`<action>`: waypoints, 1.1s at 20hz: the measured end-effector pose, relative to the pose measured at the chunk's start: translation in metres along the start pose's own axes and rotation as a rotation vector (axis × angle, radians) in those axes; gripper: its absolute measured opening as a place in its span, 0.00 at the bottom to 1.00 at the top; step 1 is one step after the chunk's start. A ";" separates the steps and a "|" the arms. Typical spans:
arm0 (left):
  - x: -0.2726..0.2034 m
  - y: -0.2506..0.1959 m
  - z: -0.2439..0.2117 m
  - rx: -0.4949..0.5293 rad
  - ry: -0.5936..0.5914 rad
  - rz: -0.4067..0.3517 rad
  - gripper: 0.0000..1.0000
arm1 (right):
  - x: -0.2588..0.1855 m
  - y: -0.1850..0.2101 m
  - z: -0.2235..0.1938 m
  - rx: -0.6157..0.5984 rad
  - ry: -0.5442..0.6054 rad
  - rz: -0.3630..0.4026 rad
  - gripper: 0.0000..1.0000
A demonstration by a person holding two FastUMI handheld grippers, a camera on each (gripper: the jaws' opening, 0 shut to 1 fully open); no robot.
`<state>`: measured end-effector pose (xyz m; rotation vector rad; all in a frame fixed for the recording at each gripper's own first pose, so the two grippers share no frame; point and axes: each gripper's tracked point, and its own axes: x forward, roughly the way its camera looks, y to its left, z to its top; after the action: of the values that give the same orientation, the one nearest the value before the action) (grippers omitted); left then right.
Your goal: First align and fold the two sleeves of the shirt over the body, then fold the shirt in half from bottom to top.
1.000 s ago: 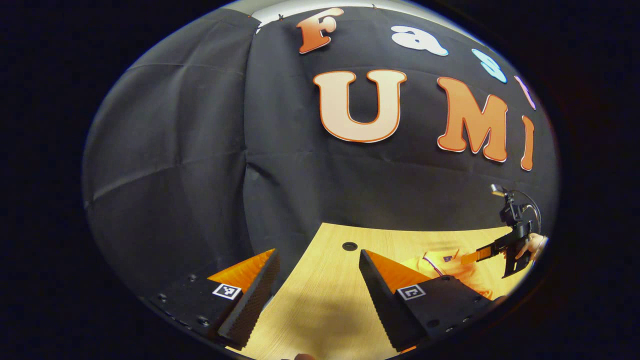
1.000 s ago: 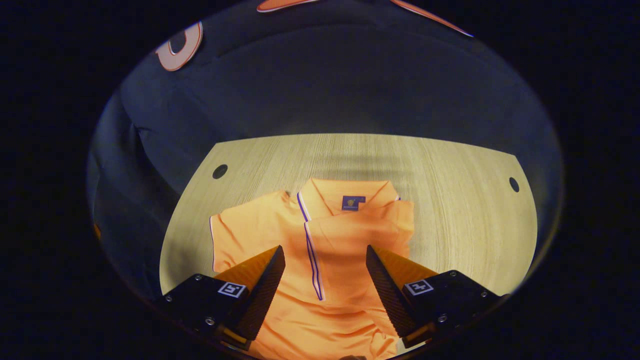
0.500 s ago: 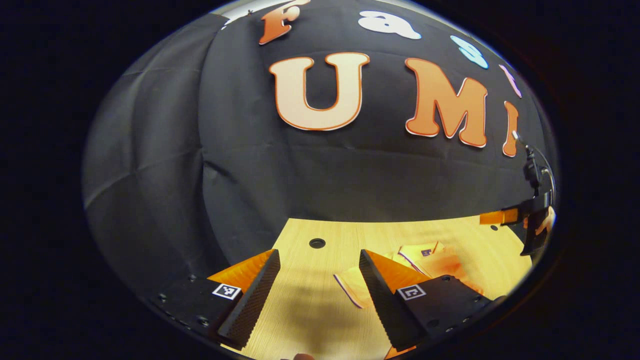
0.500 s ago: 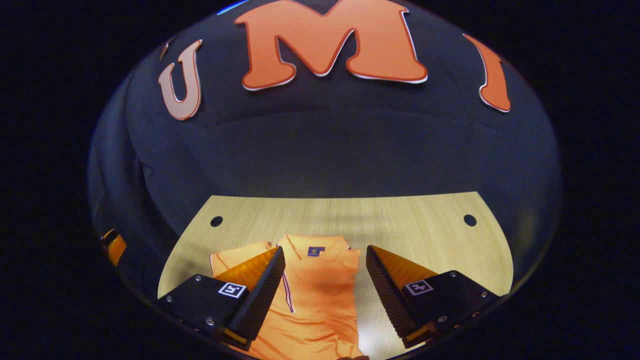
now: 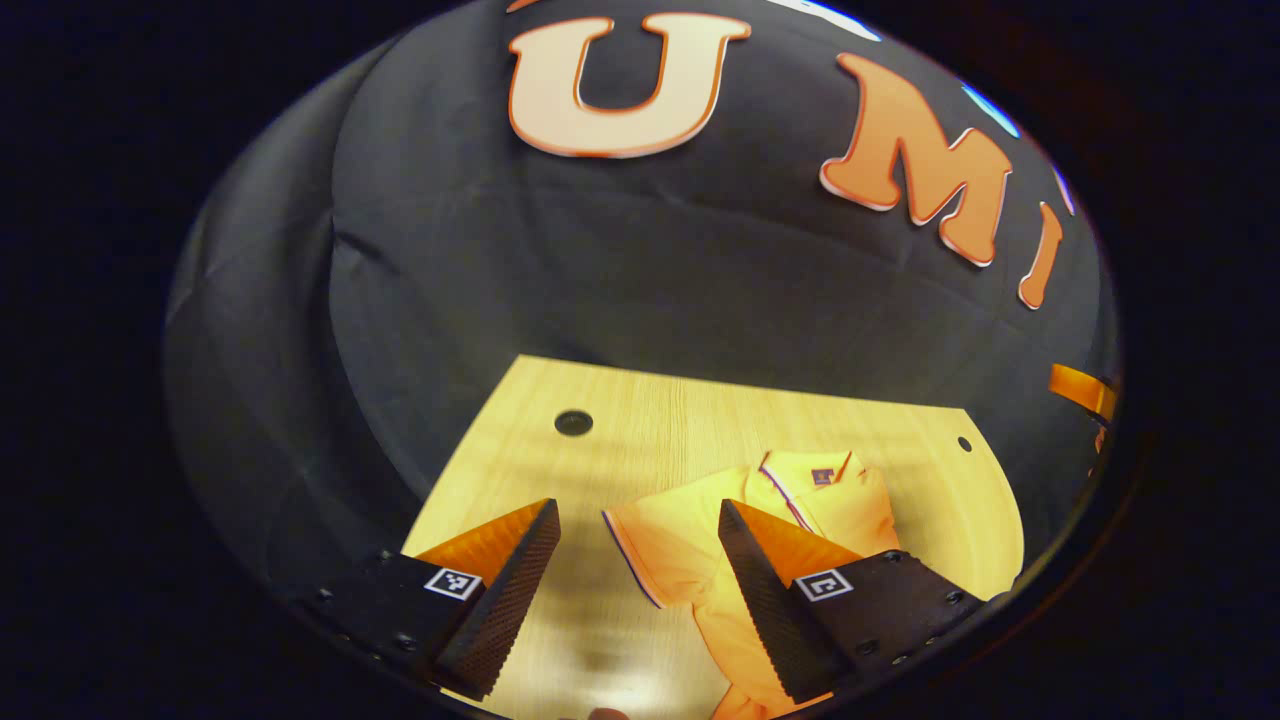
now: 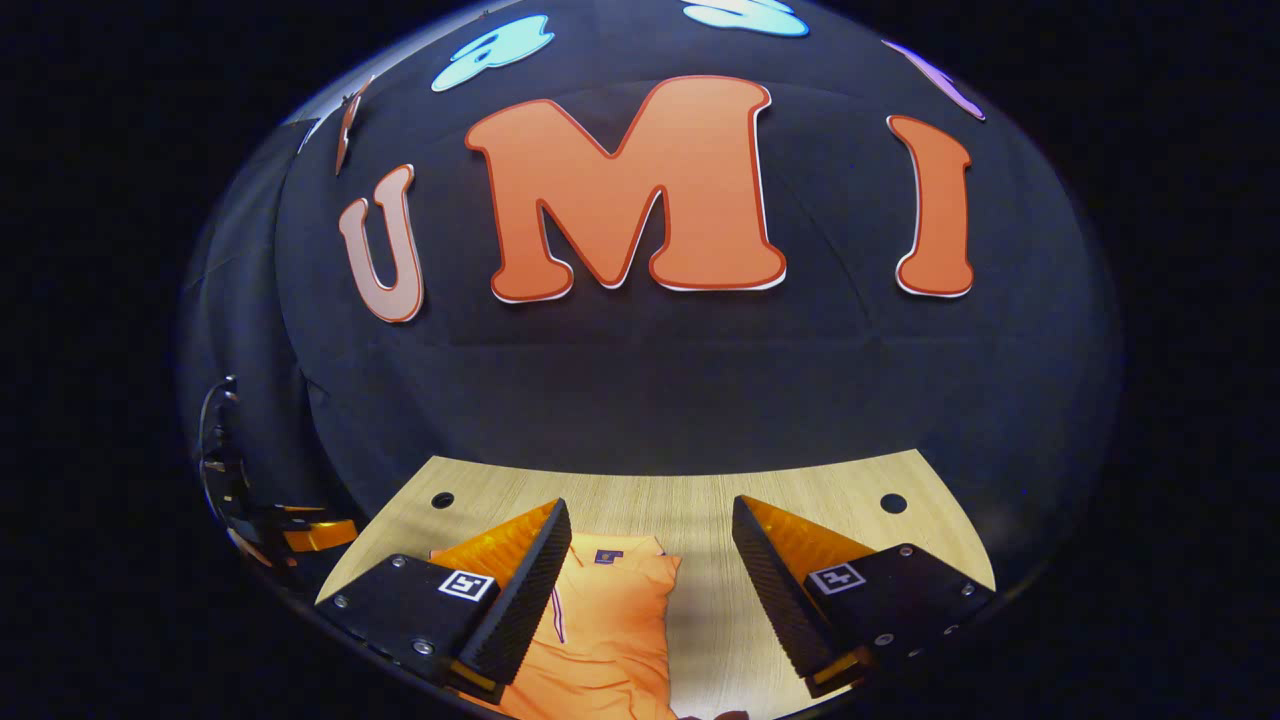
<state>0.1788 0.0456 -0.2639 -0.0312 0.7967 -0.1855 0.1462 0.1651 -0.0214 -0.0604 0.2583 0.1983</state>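
On the wooden table (image 5: 650, 420), against the booth's black cloth wall (image 5: 640, 270), lies the orange shirt (image 5: 740, 520), collar toward the wall. Table holes sit well beyond the collar: a large hole (image 5: 573, 422) toward the shirt's unfolded side, a small hole (image 5: 964, 443) toward its folded side.

One sleeve (image 5: 655, 545) lies spread flat beside the body, striped hem outward, not yet folded over. The opposite edge of the shirt looks straight and tucked in the right gripper view (image 6: 610, 620); probably that sleeve is already laid over the body.

Left gripper (image 5: 640, 535): jaws wide apart, holding nothing, hovering above the table with the spread sleeve between its fingers. A likely placing for taking that hem next.

Right gripper (image 6: 650, 540): jaws equally wide, empty, raised above the shirt's folded side, apparently keeping clear.

The left gripper view alone gives the spread sleeve and the collar (image 5: 810, 470) plainly. The right gripper view gives the tucked edge, plus the other gripper at its margin beyond the shirt.
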 end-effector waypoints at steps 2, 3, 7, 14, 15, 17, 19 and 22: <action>0.029 -0.007 -0.019 -0.026 0.118 -0.039 0.98 | -0.008 -0.007 0.007 -0.016 -0.017 0.003 0.98; 0.040 -0.005 -0.027 -0.041 0.167 -0.040 0.98 | -0.012 -0.011 0.010 -0.019 -0.023 0.005 0.98; 0.087 0.004 -0.054 -0.060 0.333 -0.008 0.98 | -0.023 -0.024 0.016 -0.014 -0.039 0.019 0.98; 0.128 0.021 -0.107 -0.062 0.548 0.110 0.98 | -0.027 -0.046 0.011 0.004 -0.035 0.027 0.98; 0.133 0.018 -0.112 -0.066 0.556 0.119 0.97 | -0.027 -0.050 0.009 0.005 -0.033 0.023 0.99; 0.140 0.014 -0.117 -0.070 0.564 0.129 0.98 | -0.029 -0.057 0.006 0.010 -0.028 0.015 0.99; 0.144 0.014 -0.126 -0.057 0.591 0.150 0.98 | -0.028 -0.062 0.002 0.022 -0.022 0.013 0.99; 0.146 0.017 -0.129 -0.054 0.607 0.181 0.98 | -0.028 -0.070 -0.003 0.043 -0.016 0.010 0.99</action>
<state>0.1891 0.0418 -0.4593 0.0487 1.4036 0.0036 0.1333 0.0913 -0.0142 -0.0152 0.2467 0.2035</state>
